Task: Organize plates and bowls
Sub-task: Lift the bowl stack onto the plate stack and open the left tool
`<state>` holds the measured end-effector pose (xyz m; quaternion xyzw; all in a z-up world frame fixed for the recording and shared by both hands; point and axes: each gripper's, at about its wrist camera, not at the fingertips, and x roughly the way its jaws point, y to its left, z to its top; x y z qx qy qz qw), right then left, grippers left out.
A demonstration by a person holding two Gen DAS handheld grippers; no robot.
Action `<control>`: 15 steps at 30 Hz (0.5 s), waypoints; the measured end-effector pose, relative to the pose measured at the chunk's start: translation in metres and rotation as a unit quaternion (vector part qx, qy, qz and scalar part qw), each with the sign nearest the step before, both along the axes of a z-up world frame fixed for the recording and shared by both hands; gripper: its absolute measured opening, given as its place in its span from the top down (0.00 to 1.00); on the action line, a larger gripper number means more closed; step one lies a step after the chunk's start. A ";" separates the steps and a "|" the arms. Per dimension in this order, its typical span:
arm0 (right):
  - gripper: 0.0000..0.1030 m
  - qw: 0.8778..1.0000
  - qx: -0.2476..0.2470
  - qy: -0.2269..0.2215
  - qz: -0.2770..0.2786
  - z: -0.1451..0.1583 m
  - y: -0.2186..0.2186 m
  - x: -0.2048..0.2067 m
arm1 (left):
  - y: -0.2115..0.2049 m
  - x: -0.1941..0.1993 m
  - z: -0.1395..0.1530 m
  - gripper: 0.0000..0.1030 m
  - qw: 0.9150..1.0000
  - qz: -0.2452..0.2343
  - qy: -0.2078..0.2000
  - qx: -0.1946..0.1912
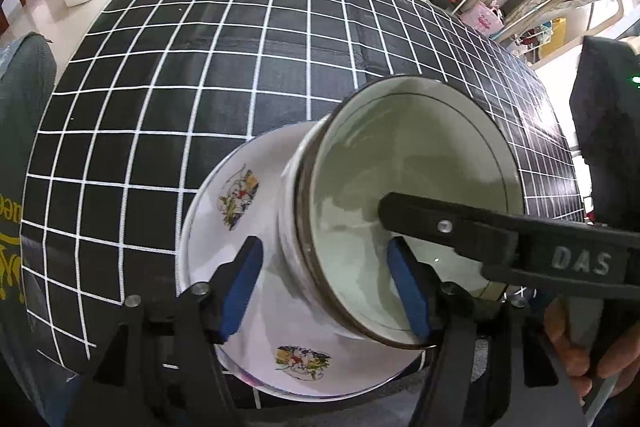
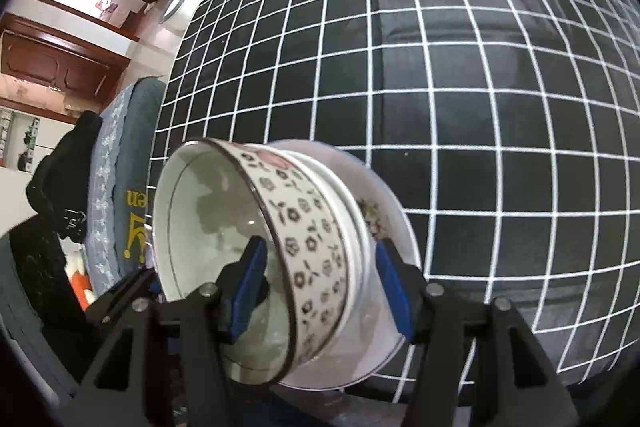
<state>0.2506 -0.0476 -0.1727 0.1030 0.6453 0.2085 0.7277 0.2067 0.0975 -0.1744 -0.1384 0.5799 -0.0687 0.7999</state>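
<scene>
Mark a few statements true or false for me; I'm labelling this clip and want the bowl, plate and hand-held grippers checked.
1. The white ceramic bowl with a floral band is empty. True.
2. The round white plate beneath it is unprinted. False: it carries colourful cartoon prints.
3. The table cover is plain red. False: it is a black cloth with a white grid.
4. The left hand-held gripper and the right hand-held gripper each have one finger inside the bowl. True.

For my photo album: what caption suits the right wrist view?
Two claws straddle opposite walls of a flower-patterned bowl sitting in a white plate on a gridded black tablecloth.
</scene>
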 end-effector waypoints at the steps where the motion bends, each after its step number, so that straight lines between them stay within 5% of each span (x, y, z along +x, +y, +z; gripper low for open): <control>1: 0.41 1.000 -0.007 -0.002 0.001 0.000 -0.001 -0.001 | 0.000 0.000 0.000 0.37 1.000 0.002 -0.001 0.002; 5: 0.41 1.000 -0.010 -0.022 0.002 0.005 -0.002 -0.005 | 0.003 -0.003 0.003 0.29 1.000 0.006 -0.005 0.000; 15: 0.41 0.993 -0.038 -0.107 -0.008 0.039 -0.014 -0.026 | 0.015 -0.016 0.016 0.28 1.000 0.020 -0.019 -0.012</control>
